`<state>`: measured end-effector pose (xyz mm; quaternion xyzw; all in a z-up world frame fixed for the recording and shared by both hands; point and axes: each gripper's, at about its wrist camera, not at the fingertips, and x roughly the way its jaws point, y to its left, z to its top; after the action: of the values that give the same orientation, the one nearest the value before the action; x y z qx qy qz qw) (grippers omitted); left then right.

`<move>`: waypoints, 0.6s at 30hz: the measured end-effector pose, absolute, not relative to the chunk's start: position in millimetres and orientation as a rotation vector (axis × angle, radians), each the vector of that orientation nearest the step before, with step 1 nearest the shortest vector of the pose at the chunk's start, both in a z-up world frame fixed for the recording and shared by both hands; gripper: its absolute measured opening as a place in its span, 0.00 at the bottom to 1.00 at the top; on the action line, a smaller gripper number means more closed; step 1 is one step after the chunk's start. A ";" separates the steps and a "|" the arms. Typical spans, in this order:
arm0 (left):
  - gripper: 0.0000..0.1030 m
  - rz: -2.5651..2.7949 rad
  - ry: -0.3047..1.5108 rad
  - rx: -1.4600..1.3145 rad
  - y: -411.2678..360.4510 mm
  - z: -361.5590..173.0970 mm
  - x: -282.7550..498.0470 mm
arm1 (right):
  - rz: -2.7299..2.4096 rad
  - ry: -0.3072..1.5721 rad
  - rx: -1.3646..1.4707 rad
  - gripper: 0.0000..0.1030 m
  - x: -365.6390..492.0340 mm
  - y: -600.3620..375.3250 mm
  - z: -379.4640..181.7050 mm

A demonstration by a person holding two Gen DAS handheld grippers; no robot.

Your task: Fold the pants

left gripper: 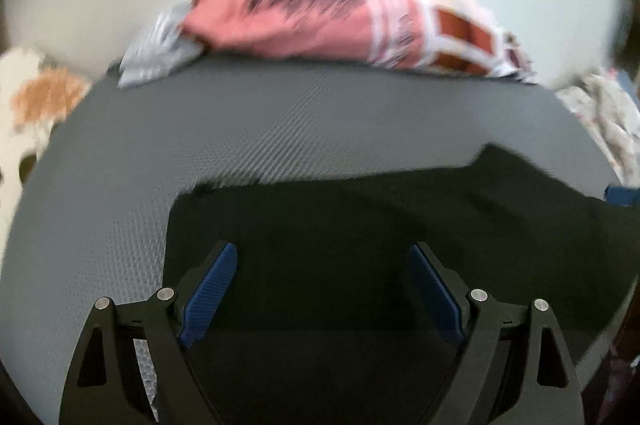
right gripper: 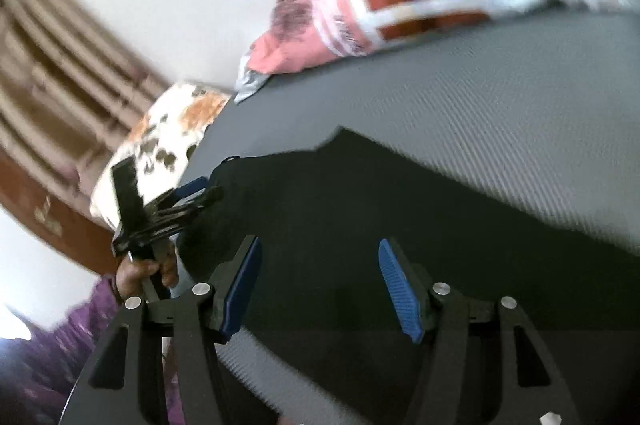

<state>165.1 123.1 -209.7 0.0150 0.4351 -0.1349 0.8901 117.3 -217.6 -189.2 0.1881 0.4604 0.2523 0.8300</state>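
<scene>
Black pants lie flat on a grey textured mat; they also show in the right wrist view. My left gripper is open and empty, its blue pads spread wide just above the pants near their left edge. My right gripper is open and empty, hovering over the pants. The left gripper, held in a hand, shows in the right wrist view at the pants' left end. Both views are motion-blurred.
A pink and white patterned cloth pile lies at the mat's far edge, also in the right wrist view. A white and orange cloth lies left. A floral cloth lies right. A white wall stands behind.
</scene>
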 end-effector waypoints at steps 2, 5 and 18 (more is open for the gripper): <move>0.85 -0.217 0.903 0.021 135.6 -220.7 164.3 | 0.623 0.962 0.329 0.57 145.3 -193.1 -187.4; 0.85 -0.221 0.903 -0.021 148.1 -223.8 159.6 | 0.725 0.978 0.246 0.57 178.8 -154.8 -195.4; 0.85 -0.204 0.899 -0.008 143.9 -226.5 158.4 | 0.486 1.097 0.146 0.16 277.2 -166.1 -256.9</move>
<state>158.4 143.9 -226.5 -0.0039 0.4337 -0.0984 0.8957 277.2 -166.1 -256.9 0.0686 0.5158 0.2286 0.8228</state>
